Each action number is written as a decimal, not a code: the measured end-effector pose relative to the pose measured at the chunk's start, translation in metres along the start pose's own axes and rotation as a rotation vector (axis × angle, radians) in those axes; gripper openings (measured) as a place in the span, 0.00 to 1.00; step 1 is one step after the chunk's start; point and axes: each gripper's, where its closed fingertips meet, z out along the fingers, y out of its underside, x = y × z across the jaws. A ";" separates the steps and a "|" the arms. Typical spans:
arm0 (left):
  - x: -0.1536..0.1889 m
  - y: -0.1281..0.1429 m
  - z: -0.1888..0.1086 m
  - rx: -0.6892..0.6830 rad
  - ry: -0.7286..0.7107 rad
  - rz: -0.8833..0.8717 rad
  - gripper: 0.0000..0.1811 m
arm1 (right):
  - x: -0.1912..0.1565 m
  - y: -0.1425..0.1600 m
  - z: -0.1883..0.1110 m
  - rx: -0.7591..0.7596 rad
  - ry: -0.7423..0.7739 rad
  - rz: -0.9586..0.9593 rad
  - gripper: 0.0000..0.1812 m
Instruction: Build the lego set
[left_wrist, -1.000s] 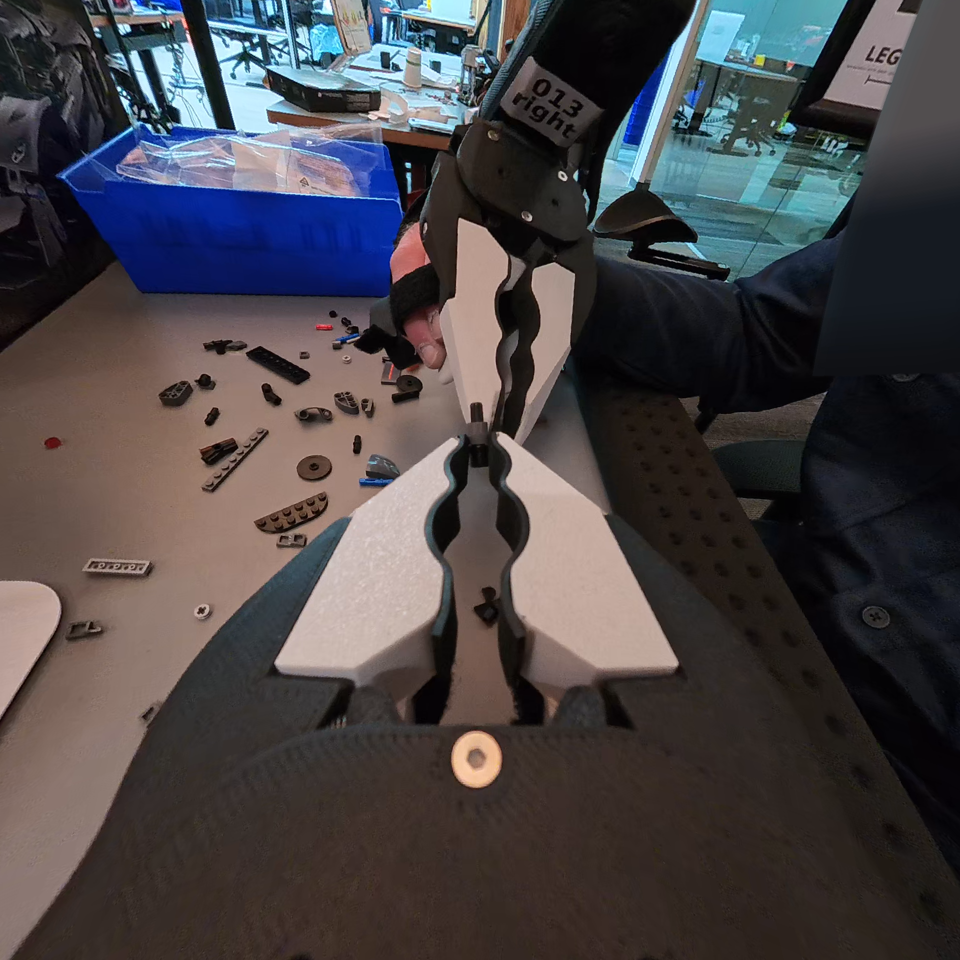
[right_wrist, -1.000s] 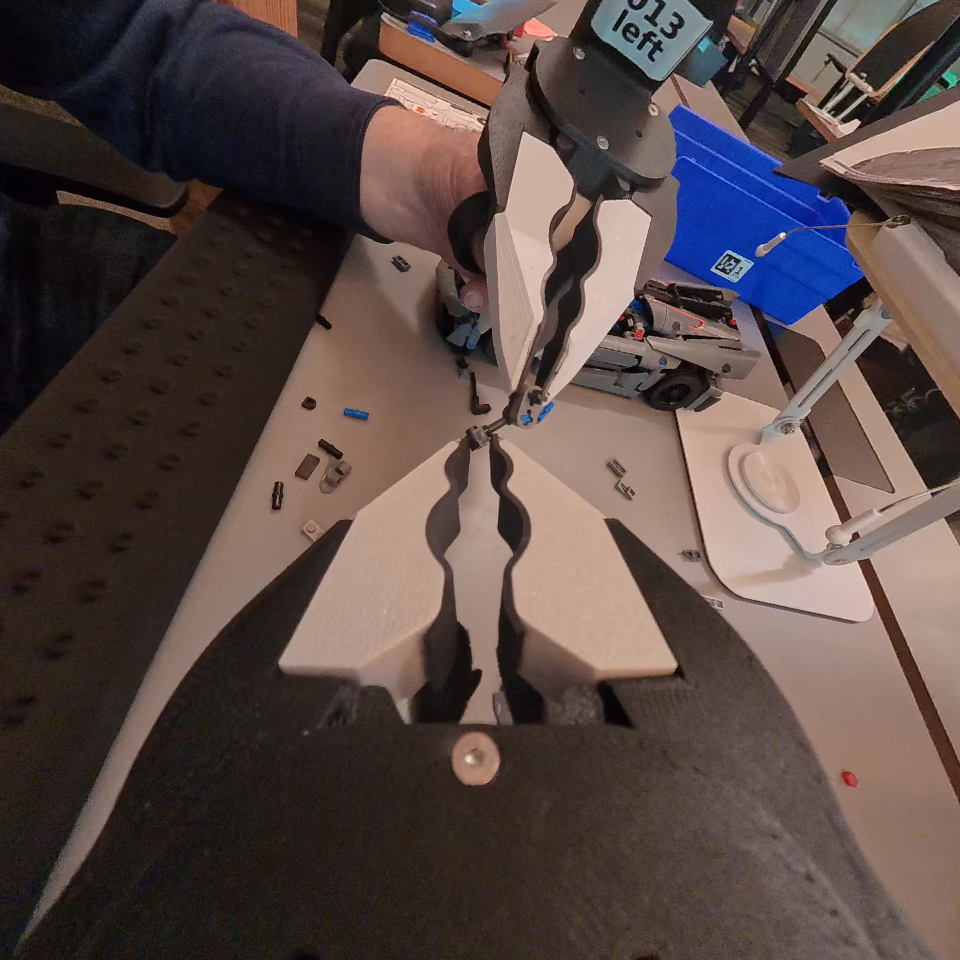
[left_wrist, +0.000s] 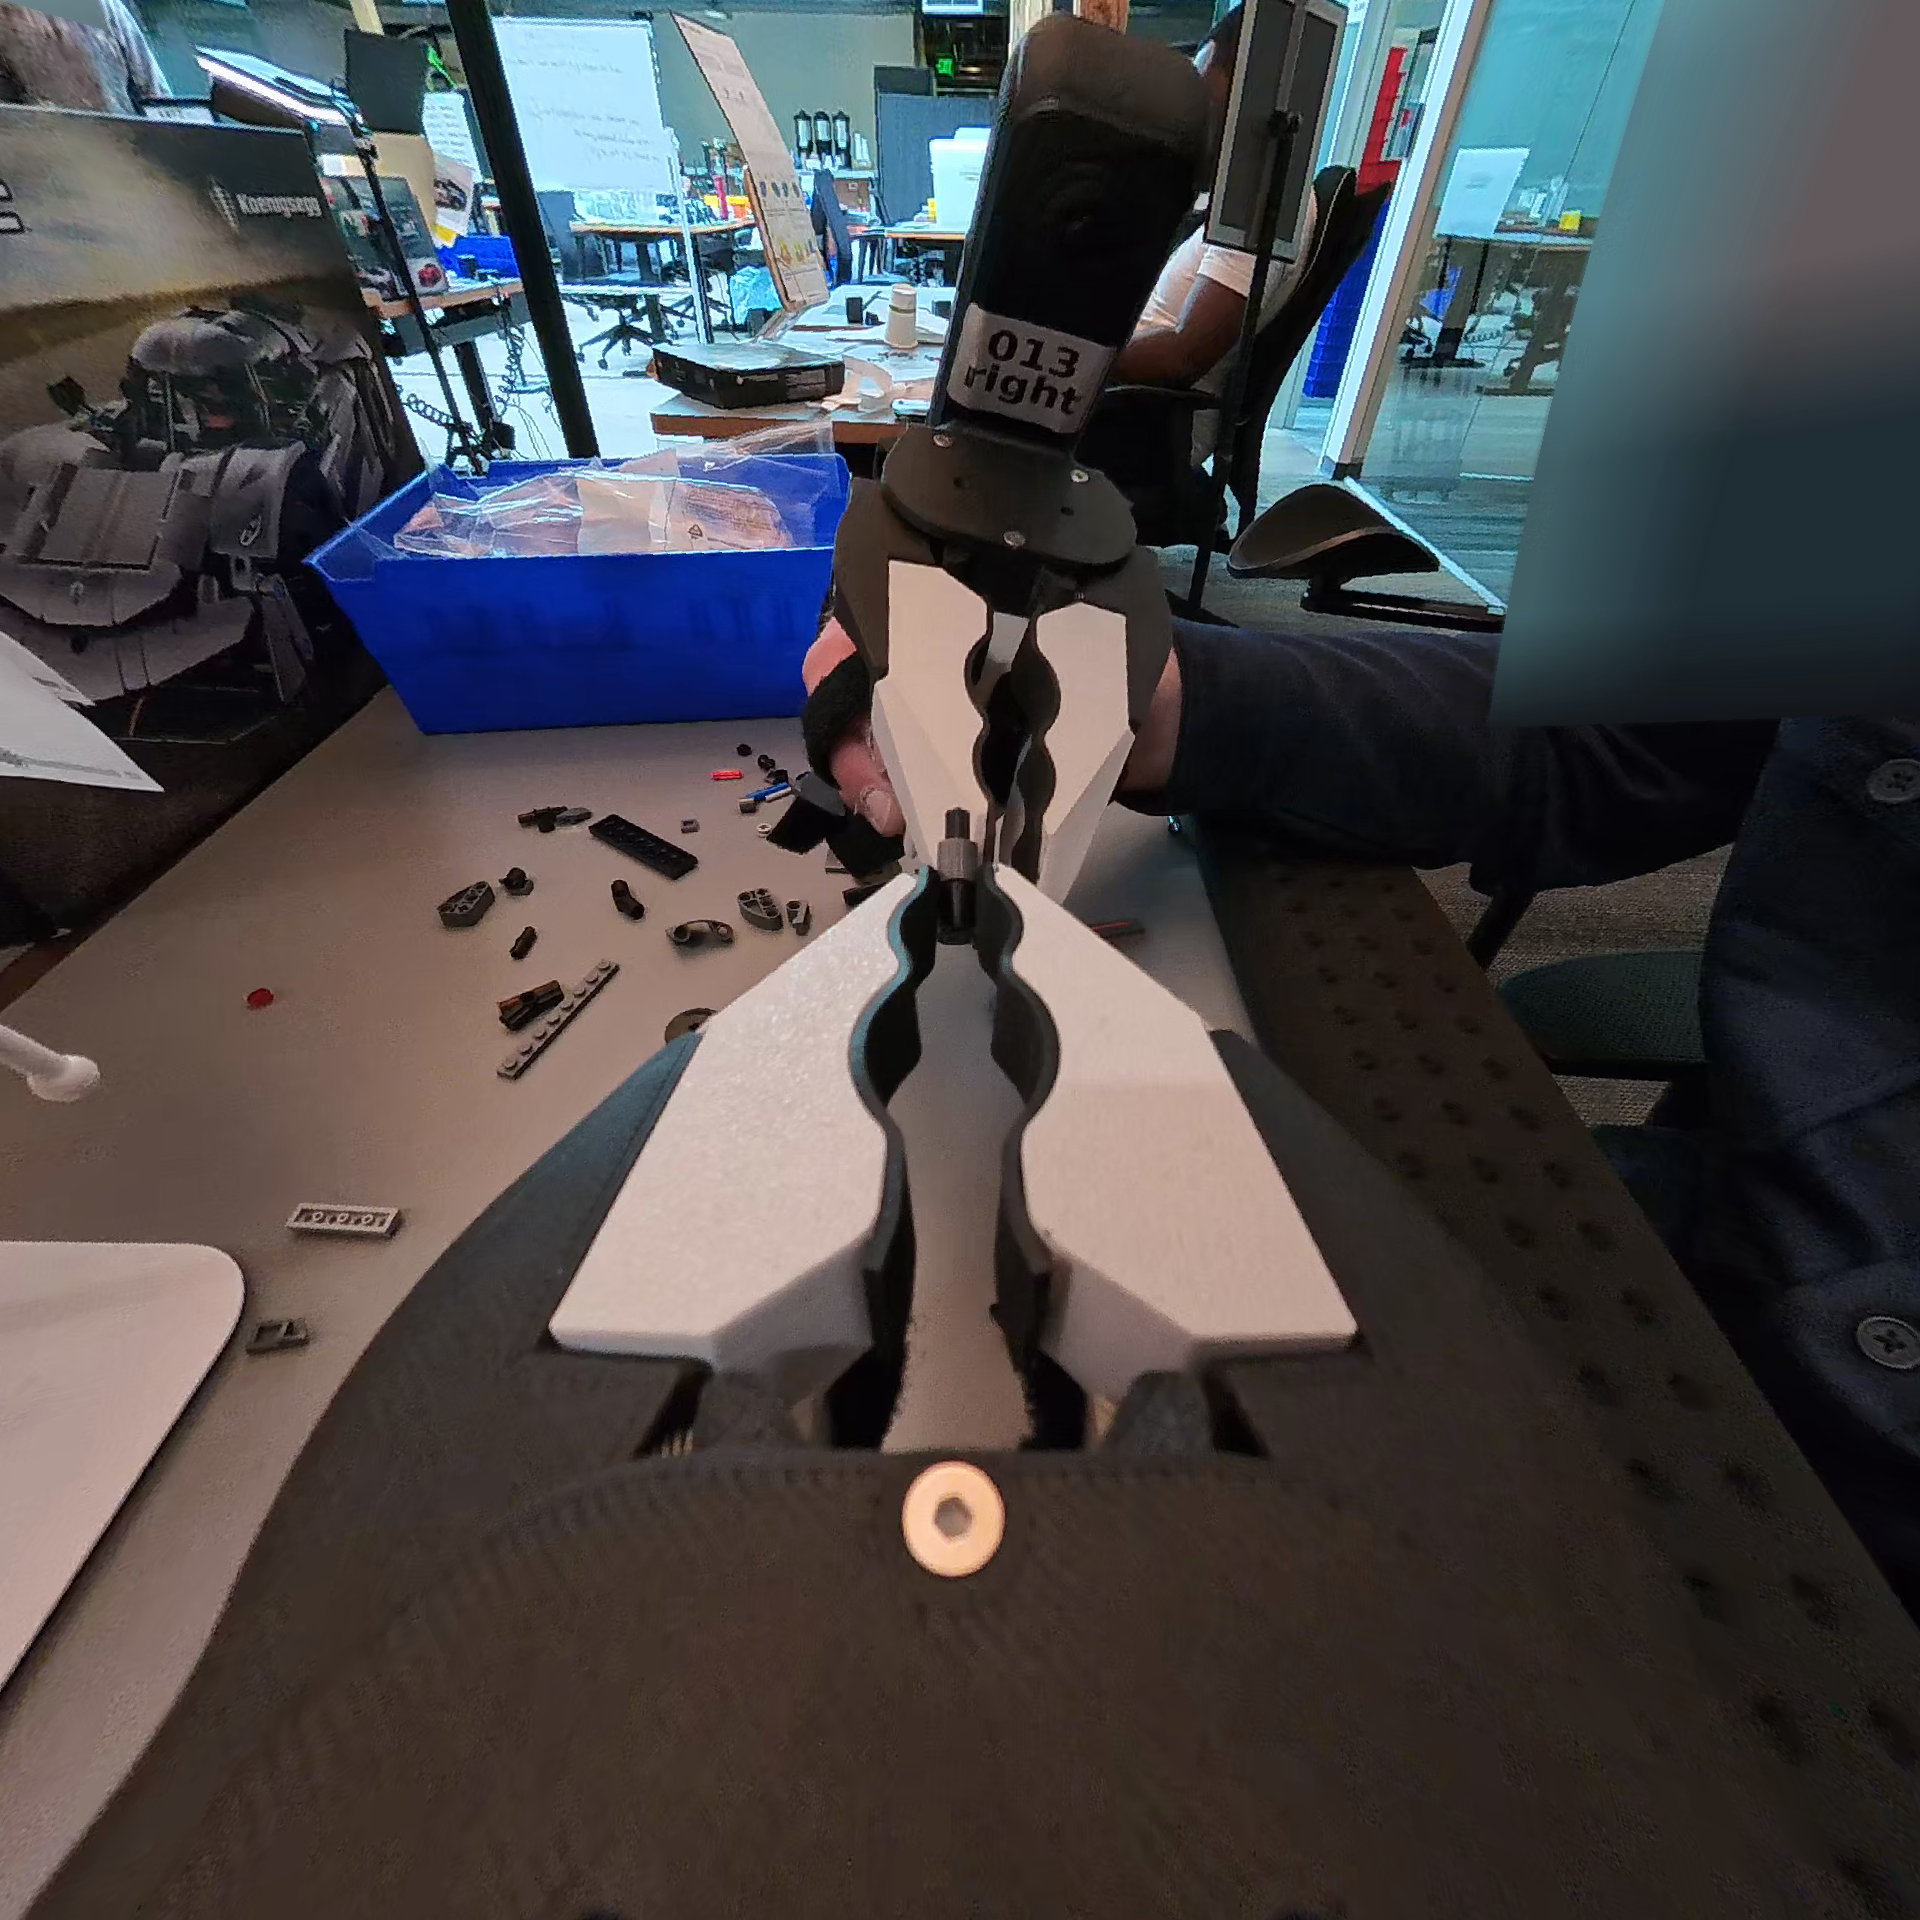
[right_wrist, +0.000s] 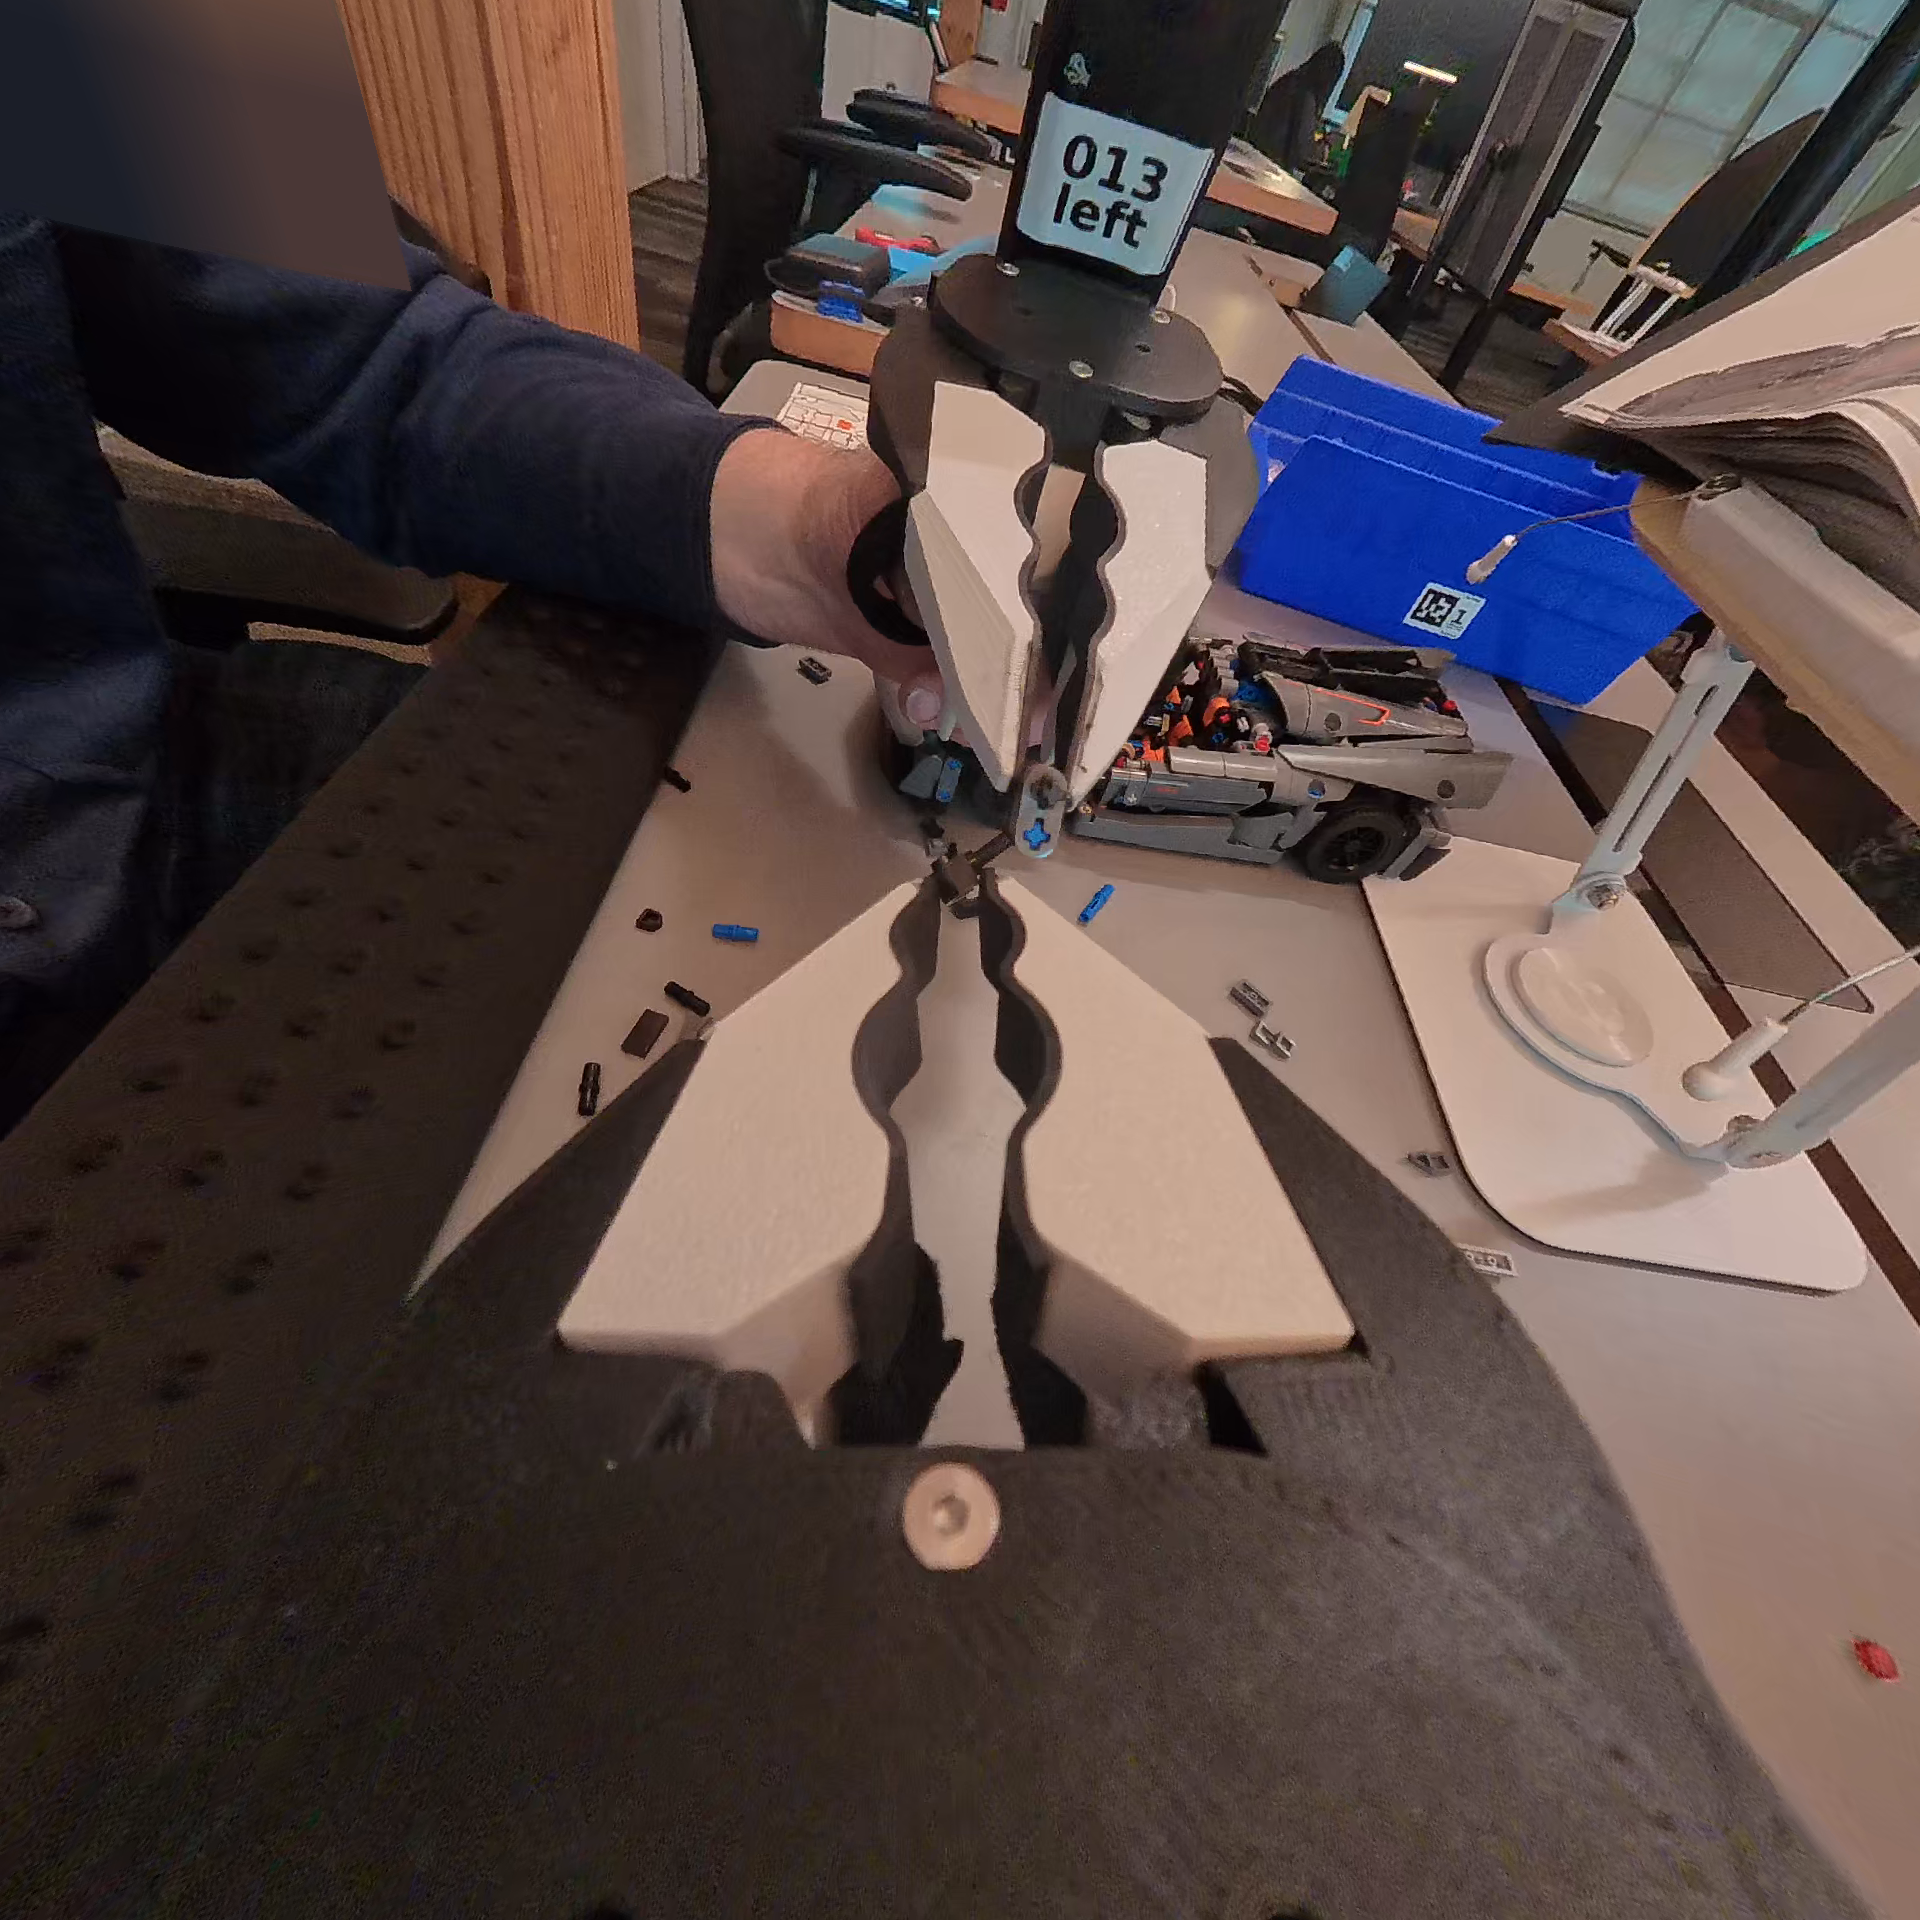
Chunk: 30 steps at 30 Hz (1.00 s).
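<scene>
Both claws are shut. The left claw (left_wrist: 954, 902) clamps a short grey beam (right_wrist: 1039, 816) with a blue cross pin in it. The right claw (right_wrist: 956, 891) pinches a small black pin (right_wrist: 958, 871) at its very tips. The two claws meet tip to tip above the table (right_wrist: 831, 883), and the black pin reaches up to the beam's lower end.

Compared with a second ago, the left claw stands more upright in front of the right one, and the beam now shows its flat face, so its holes can be seen. The pin and beam are as close as before. I cannot tell whether the pin has entered a hole, though it appears only to touch. The change looks like a realignment, not a finished join, so the push home is probably still to come.

The part-built car (right_wrist: 1288, 769) lies on the table just behind the left claw, untouched. Loose parts (left_wrist: 582, 987) lie to the left claw's left.
</scene>
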 end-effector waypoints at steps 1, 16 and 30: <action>0.000 -0.001 0.000 0.004 0.000 -0.004 0.03 | 0.000 -0.001 0.000 0.003 0.000 0.002 0.03; -0.004 -0.016 -0.002 0.085 -0.047 -0.010 0.03 | 0.005 -0.014 -0.005 0.082 0.018 0.047 0.03; -0.005 -0.027 -0.001 0.137 -0.103 -0.008 0.03 | 0.008 -0.024 -0.007 0.129 0.046 0.053 0.02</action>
